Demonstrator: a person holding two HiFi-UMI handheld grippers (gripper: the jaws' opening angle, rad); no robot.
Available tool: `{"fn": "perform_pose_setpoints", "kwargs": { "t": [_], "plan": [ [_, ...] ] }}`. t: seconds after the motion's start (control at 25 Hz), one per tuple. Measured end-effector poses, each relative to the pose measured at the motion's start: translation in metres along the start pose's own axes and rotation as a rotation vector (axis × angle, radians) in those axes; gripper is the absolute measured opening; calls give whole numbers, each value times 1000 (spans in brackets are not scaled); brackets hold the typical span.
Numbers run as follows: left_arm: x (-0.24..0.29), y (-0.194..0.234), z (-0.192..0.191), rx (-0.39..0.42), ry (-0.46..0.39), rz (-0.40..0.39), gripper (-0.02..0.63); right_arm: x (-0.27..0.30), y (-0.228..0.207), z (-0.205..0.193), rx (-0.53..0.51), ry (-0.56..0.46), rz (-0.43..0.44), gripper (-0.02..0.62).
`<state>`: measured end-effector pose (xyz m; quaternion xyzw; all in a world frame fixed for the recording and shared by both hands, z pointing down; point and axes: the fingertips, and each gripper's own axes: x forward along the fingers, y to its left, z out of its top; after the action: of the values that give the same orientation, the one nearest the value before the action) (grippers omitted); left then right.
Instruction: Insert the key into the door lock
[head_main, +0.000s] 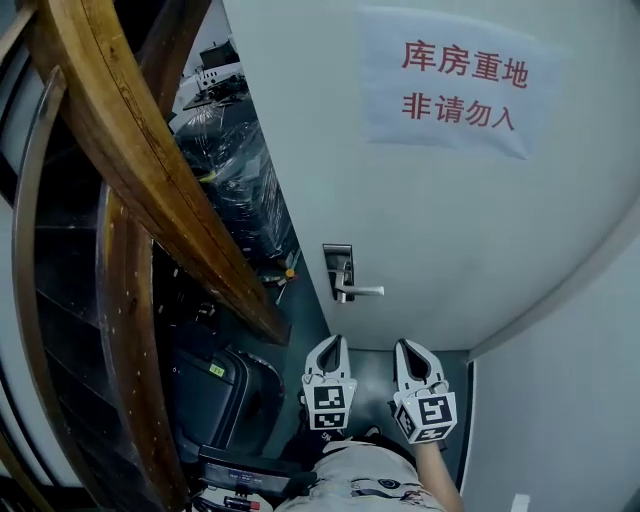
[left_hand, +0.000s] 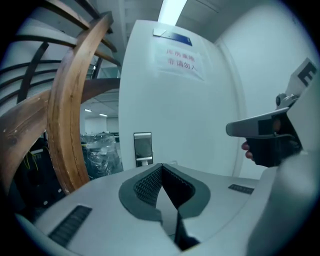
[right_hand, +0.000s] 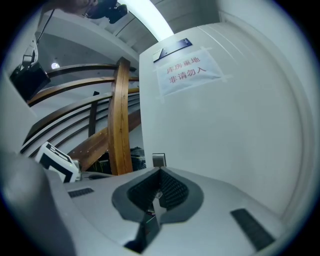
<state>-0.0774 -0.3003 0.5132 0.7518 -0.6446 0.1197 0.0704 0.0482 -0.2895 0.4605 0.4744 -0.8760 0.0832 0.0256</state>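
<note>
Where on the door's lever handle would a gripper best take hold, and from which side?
Probably the free right half of the lever handle, approached square to the door, one jaw above, one below. In the head view it is a thin level bar running right from the lock plate, so that end gives room and leverage.

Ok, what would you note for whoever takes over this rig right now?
Left gripper: shut, empty.
Right gripper: shut on a small metal sliver, apparently the key.
Both face the white door, short of the lock plate and its lever handle, touching neither.
Done: key seemingly in grip.
Left: bring it to the lock and insert it.
</note>
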Motion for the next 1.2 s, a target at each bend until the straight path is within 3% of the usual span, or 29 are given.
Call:
{"fn": "perform_pose_setpoints", "kwargs": {
  "t": [0.16,0.4,1.2],
  "plan": [
    [-9,-5,26,5,-43,-28,6,6,5,20,-3,-33,-9,6],
    [-2,14,48,-2,-91,5,6,20,9,33,-29,-52,-2,6],
    [10,30,52,12,-92,-3,5,41,17,39,-47,-74,-1,6]
  ]
}}
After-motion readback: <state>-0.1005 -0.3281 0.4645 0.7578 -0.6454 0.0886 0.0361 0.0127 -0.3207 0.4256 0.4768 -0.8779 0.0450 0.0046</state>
